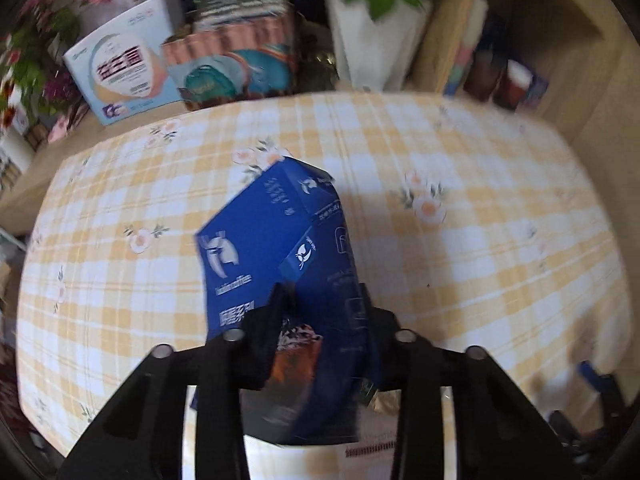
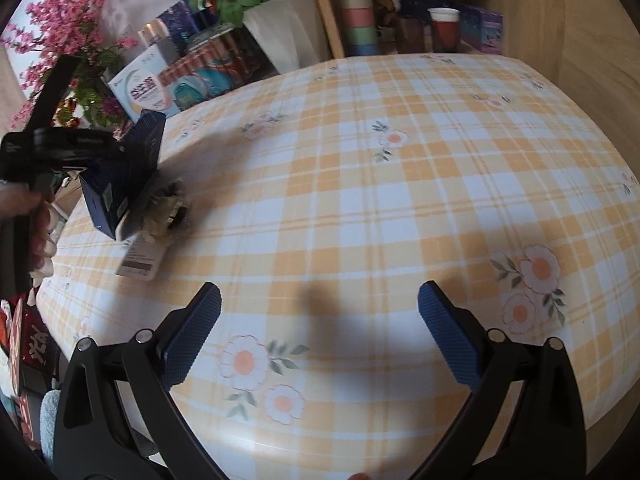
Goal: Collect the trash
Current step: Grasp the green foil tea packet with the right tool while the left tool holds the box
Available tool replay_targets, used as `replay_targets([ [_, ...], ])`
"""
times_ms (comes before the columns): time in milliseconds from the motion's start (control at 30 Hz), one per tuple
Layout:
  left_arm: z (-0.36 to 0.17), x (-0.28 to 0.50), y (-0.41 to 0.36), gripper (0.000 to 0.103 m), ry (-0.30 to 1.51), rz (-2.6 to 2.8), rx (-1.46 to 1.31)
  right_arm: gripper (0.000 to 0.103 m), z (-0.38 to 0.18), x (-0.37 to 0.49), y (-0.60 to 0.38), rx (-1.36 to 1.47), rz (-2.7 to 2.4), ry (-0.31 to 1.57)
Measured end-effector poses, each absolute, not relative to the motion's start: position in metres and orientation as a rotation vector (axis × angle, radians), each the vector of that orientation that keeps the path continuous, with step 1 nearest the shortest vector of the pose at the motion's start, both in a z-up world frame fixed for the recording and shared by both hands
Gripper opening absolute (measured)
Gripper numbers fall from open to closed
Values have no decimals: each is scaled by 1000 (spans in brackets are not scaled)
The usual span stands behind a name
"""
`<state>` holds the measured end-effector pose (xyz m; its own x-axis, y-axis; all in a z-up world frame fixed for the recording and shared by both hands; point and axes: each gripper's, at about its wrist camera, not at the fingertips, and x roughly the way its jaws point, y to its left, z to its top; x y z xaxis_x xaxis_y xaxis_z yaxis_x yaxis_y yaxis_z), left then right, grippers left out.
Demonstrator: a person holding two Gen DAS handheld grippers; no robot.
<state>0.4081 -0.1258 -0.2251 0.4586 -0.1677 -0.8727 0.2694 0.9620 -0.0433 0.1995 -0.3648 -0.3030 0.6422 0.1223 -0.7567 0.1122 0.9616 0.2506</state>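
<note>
1. Setting: we work over a table under a yellow-and-white checked cloth (image 2: 360, 184) with printed flowers; boxes, flower pots and stacked cups crowd its far edge.
2. Task item: a dark blue carton (image 1: 276, 248) is clamped in the left gripper (image 1: 320, 300), jaws closed on its lower part. The carton's long axis runs forward and slightly left from the fingers, raised off the cloth.
3. In the right wrist view the same carton (image 2: 124, 176) hangs at the table's left edge, just above a white packet (image 2: 138, 258) and a crumpled dark wrapper (image 2: 168, 208) lying on the cloth.
4. The right gripper (image 2: 320, 336) is spread wide and holds nothing, over bare cloth near the front edge.
5. Key relation: the remaining scraps lie well left and ahead of the right gripper, almost beneath the left one. We judge the left hand nearer but occupied, so the free right hand must travel left across the table.
</note>
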Motion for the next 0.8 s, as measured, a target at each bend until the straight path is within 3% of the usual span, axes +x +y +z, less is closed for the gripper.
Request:
replay_targets([
  [133,-206,398,-84,22,1043,-309,-16,97,-295,212,-347,246,83,883],
  [400,-198,374,-29,19,998,-310,-93,96,-275,270,-284,15,255,898],
  [533,-205,370,-7,19,996,-307,-146,85,-273,302,-241,-118,347,927],
  [800,-209,361,13,18,954,-326,-221,79,-298,345,-188,-242,397,1009],
])
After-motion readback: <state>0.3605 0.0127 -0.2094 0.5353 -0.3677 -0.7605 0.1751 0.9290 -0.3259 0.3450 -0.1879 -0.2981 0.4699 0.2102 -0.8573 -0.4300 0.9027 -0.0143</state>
